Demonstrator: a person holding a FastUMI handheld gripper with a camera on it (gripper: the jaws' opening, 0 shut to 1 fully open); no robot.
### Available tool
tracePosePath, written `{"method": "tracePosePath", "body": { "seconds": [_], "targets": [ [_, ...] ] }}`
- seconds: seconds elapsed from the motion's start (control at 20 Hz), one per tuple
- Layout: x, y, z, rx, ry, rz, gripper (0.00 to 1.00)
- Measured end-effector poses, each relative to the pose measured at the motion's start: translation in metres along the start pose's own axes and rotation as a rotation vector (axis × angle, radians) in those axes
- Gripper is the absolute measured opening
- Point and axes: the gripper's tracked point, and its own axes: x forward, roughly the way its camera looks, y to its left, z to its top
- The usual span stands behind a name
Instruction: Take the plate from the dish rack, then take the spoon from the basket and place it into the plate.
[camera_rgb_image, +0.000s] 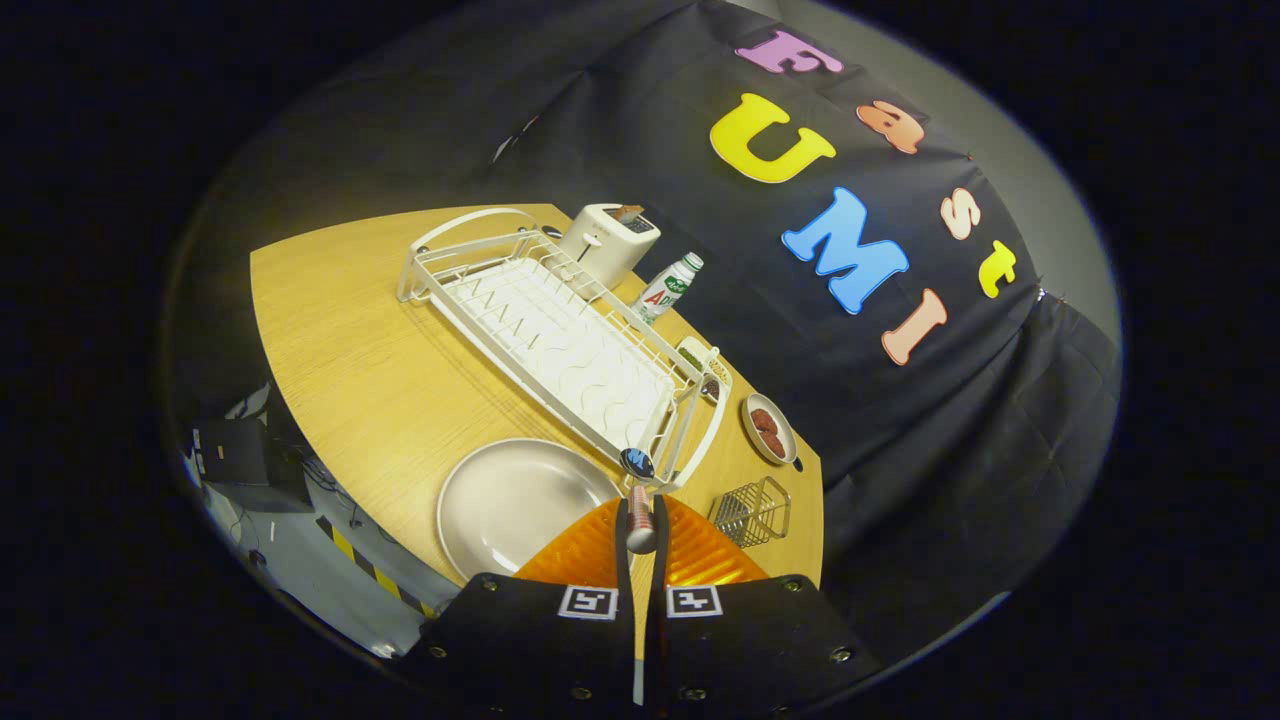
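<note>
Gripper view: the plate (520, 505) lies flat on the desk (350, 340), just ahead-left of the fingers, already out of the rack (560, 340). The gripper (640, 535) is clenched on the spoon (639, 500), bowl pointing forward. The basket (752, 512) sits ahead-right. Judged step: carrying the spoon; next, swing left over the plate and release.

A pale, wood-grain worktop (350, 350) with a curved edge stands against the booth's black cloth wall (900, 440). Below its near edge lies a grey floor (300, 560) with yellow-and-black hazard tape (365, 565), a black box (245, 462) and loose cables.
</note>
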Motion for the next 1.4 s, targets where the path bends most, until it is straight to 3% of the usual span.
{"method": "tracePosePath", "body": {
  "seconds": [0.4,1.05,1.4],
  "targets": [
    [0.008,0.034,-0.027,-0.029,0.05,0.087,0.04],
    [0.043,0.03,-0.045,0.012,0.093,0.112,0.04],
    [0.038,0.047,-0.061,0.002,0.124,0.171,0.16]
  ]
}}
